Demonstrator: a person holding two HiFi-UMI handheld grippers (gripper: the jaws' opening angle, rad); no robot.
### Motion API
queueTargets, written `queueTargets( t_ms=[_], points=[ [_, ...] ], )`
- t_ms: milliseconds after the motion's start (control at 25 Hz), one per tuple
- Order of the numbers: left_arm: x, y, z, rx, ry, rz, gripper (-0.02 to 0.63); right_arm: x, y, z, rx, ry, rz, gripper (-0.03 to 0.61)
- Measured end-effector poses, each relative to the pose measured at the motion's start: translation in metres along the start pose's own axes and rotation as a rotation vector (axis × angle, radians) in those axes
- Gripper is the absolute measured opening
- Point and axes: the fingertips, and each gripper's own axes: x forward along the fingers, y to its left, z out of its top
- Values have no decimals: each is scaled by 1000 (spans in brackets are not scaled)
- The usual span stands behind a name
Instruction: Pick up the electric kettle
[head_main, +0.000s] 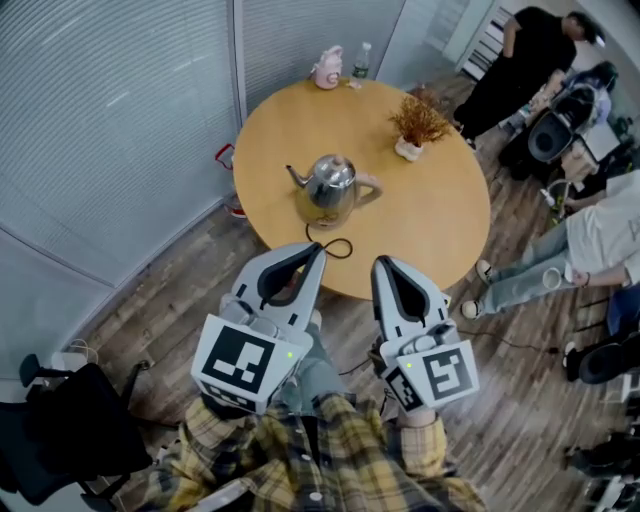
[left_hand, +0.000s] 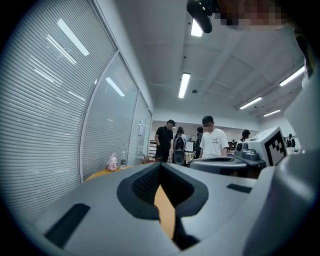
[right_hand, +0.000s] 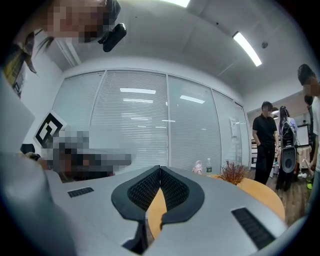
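A steel electric kettle (head_main: 332, 183) with a spout pointing left stands on its base near the middle of a round wooden table (head_main: 440, 210). Its black cord (head_main: 335, 247) loops toward the near edge. My left gripper (head_main: 318, 248) (left_hand: 160, 164) is shut and empty, its tip just over the table's near edge, short of the kettle. Beside it, my right gripper (head_main: 380, 262) (right_hand: 160, 167) is also shut and empty, at that same edge. Both point level toward the table. In both gripper views the jaws' own bodies hide the kettle.
A pink jug (head_main: 327, 68) and a water bottle (head_main: 361, 62) stand at the table's far edge, and a dried plant in a pot (head_main: 417, 125) at the far right. People (head_main: 590, 245) sit and stand to the right. A black chair (head_main: 60, 430) is at the lower left.
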Motion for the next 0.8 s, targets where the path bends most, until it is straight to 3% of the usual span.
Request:
queueTargets(
  t_ms=[520, 800],
  points=[
    [122, 87, 17, -1, -1, 30, 1, 125, -82, 4, -11, 12, 25, 31],
    [186, 113, 27, -2, -1, 18, 2, 171, -134, 13, -34, 10, 5, 31]
  ],
)
